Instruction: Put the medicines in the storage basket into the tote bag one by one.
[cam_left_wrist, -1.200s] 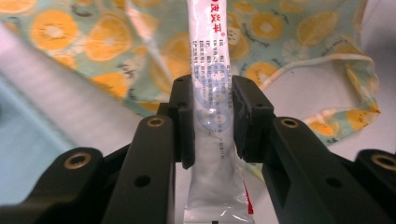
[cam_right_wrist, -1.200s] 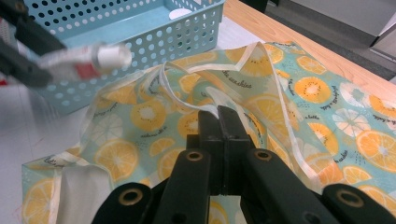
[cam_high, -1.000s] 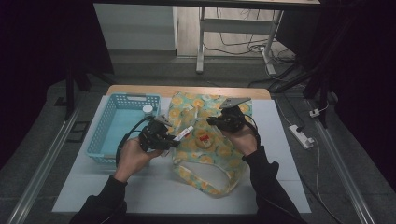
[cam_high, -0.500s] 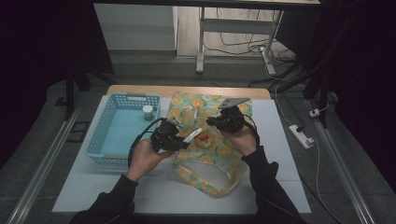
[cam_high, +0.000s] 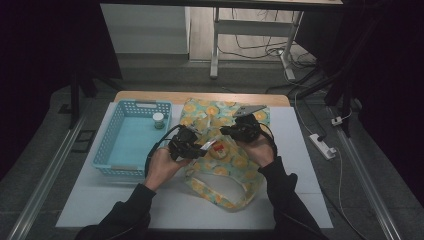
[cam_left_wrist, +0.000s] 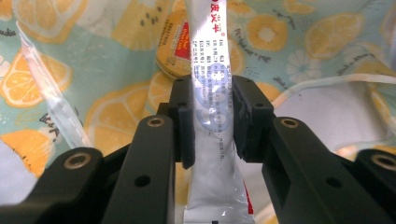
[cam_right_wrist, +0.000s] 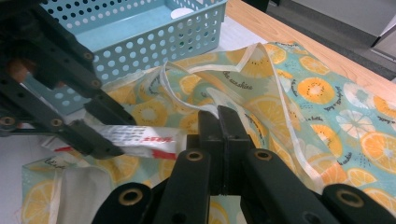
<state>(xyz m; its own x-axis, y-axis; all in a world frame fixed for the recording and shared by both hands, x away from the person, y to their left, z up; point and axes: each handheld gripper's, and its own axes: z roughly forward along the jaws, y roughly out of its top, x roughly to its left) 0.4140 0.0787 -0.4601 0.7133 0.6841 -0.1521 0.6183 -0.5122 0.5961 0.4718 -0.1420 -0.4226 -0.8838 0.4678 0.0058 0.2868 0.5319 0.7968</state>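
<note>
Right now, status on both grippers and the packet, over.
Left gripper shut on white printed plastic packet. Right gripper pinching citrus-print fabric bag rim. Nothing blocking.

— What does my rig look like from up there?

— I see my left gripper (cam_high: 192, 145) and right gripper (cam_high: 239, 131) as chunky black blocks, each trailing a thin black cable. On the far side of the right gripper sits a grey three-cornered plate (cam_high: 248, 109). My sleeves (cam_high: 131, 205) are dark, reaching to the wrists.

— And close up?

— Up close, my left gripper's (cam_left_wrist: 212, 114) jaws are matt black angular bars with square ribbed pads (cam_left_wrist: 246, 116). Brass-coloured pivot screws (cam_left_wrist: 155, 122) and small bare holes dot the arms behind the pads.
</note>
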